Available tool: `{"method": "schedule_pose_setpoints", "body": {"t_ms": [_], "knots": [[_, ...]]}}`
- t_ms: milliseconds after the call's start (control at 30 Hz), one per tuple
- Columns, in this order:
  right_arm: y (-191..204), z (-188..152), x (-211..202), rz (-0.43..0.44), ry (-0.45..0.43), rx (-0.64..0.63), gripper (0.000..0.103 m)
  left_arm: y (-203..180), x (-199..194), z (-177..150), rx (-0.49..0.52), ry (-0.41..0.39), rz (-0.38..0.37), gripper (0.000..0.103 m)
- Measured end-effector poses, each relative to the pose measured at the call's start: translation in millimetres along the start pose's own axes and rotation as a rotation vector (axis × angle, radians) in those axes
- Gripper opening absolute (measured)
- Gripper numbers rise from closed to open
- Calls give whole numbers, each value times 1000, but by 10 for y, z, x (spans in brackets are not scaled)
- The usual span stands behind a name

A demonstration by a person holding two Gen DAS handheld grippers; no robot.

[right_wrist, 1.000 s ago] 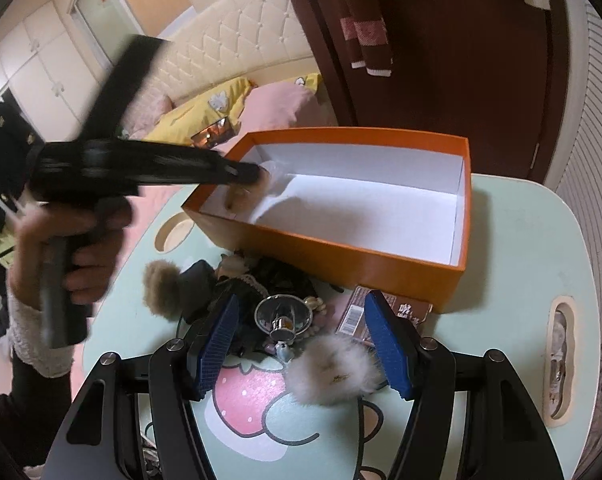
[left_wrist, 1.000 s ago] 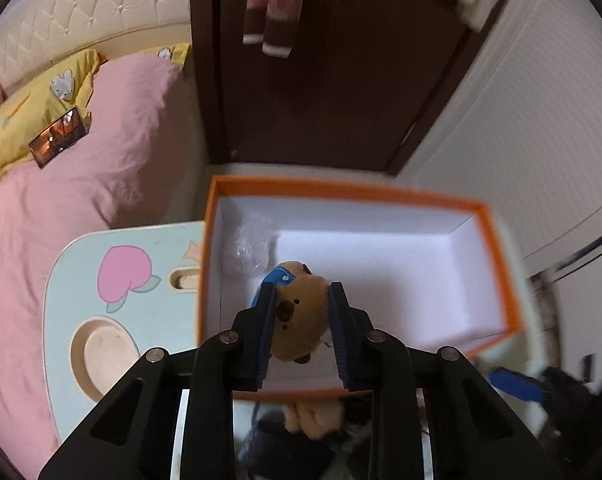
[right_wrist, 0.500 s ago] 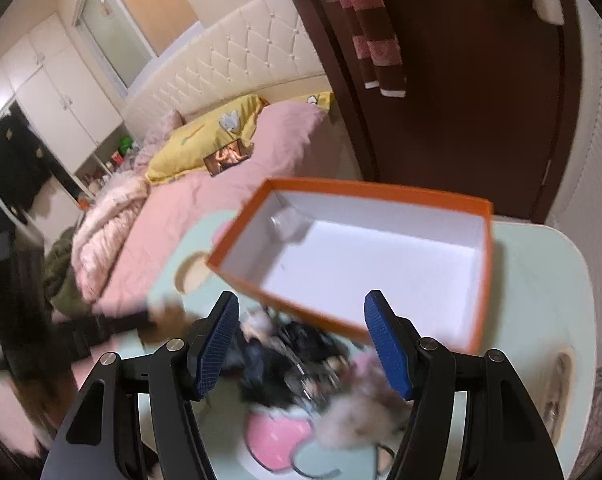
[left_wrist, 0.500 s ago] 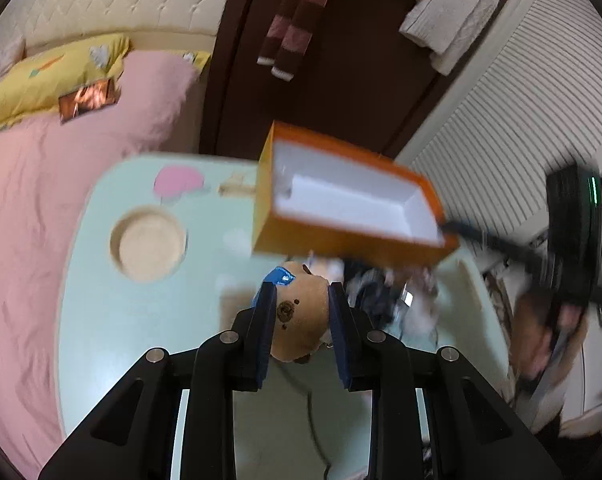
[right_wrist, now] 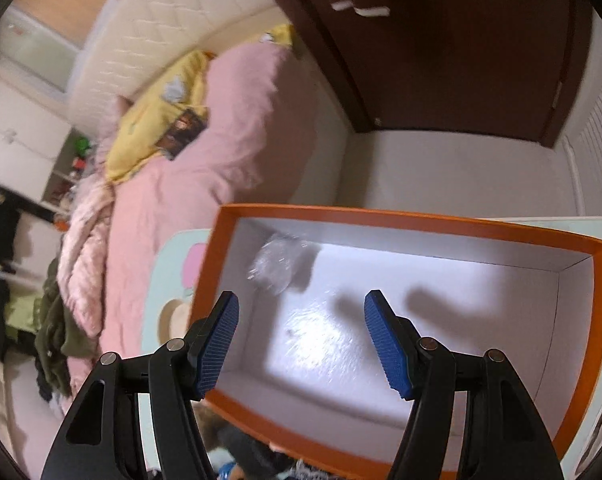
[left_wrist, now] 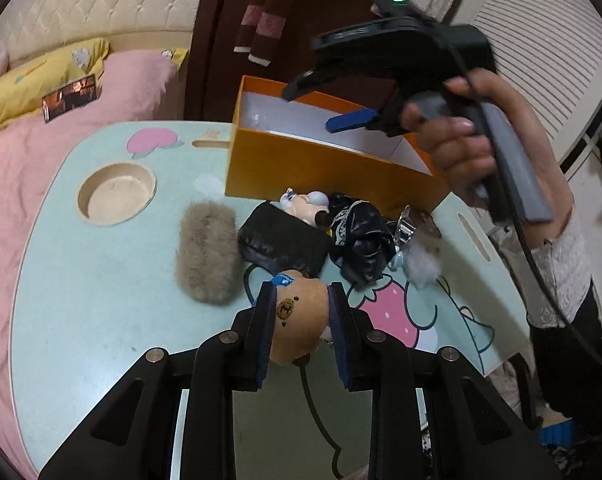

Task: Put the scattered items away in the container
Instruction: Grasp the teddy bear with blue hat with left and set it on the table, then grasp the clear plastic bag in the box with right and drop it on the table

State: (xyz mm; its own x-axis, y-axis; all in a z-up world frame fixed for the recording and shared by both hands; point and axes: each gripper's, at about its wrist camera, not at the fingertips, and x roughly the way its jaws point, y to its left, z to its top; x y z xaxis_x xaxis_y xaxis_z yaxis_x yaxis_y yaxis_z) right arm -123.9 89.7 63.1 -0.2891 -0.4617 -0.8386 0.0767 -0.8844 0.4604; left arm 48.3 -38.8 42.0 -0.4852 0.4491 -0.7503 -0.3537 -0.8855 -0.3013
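Left wrist view: the left gripper [left_wrist: 299,312] is clamped on one brown plush bear [left_wrist: 297,326], its two blue pads pressed against the toy's sides, above the pale green table [left_wrist: 101,320]. One orange box [left_wrist: 321,168] stands at twelve o'clock from the bear, open-topped and white inside. Between bear and box lies the loose clutter: one grey-brown fur puff [left_wrist: 207,256] at ten o'clock, one black pouch [left_wrist: 283,240] at twelve, one small doll head [left_wrist: 305,204] touching the box's near wall, one crumpled black lace piece [left_wrist: 359,240] at one o'clock, and one white fluffy ball [left_wrist: 423,266] at two o'clock. A round cup recess [left_wrist: 117,192] sits well apart at ten o'clock, with bare tabletop around it. A person's hand [left_wrist: 457,156] holds the right gripper [left_wrist: 351,120] over the box's far right part.

Right wrist view: the right gripper [right_wrist: 301,336] hangs with jaws wide apart and nothing between them, pointing down into the box [right_wrist: 421,218]. One clear crumpled wrapper [right_wrist: 273,268] lies in the inner corner at eleven o'clock; the rest of the white floor is bare. The pink bed [right_wrist: 221,140] borders the table toward ten o'clock.
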Motion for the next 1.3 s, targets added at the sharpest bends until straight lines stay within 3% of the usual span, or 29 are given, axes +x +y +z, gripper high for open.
{"method": "schedule_pose_setpoints", "body": {"t_ms": [200, 400, 633, 733, 767, 800, 900, 1100, 1200, 1300], "knots": [[13, 80, 146, -31, 20, 13, 65, -92, 14, -37, 30, -45, -1, 34], [108, 102, 312, -46, 26, -1, 64, -17, -72, -32, -39, -81, -104, 39], [307, 196, 580, -130, 46, -28, 57, 100, -272, -55, -61, -141, -68, 40], [310, 201, 686, -135, 58, -22, 49, 173, -318, -69, -86, -154, -62, 40], [325, 202, 699, -139, 57, -29, 32, 195, -333, -74, -94, -157, -59, 40], [337, 201, 712, -132, 65, -33, 26, 210, -337, -76, -99, -157, -56, 40], [373, 173, 697, -149, 56, -68, 26, 246, -335, -76, -109, -155, -53, 40], [444, 33, 265, -108, -58, -112, 25, 291, -344, -66, -132, -170, -47, 40], [518, -196, -140, -71, -138, -180, 25, 326, -360, -75, -149, -168, -42, 40], [551, -547, -431, -43, -164, -263, 25, 365, -370, -106, -161, -168, -24, 40]]}}
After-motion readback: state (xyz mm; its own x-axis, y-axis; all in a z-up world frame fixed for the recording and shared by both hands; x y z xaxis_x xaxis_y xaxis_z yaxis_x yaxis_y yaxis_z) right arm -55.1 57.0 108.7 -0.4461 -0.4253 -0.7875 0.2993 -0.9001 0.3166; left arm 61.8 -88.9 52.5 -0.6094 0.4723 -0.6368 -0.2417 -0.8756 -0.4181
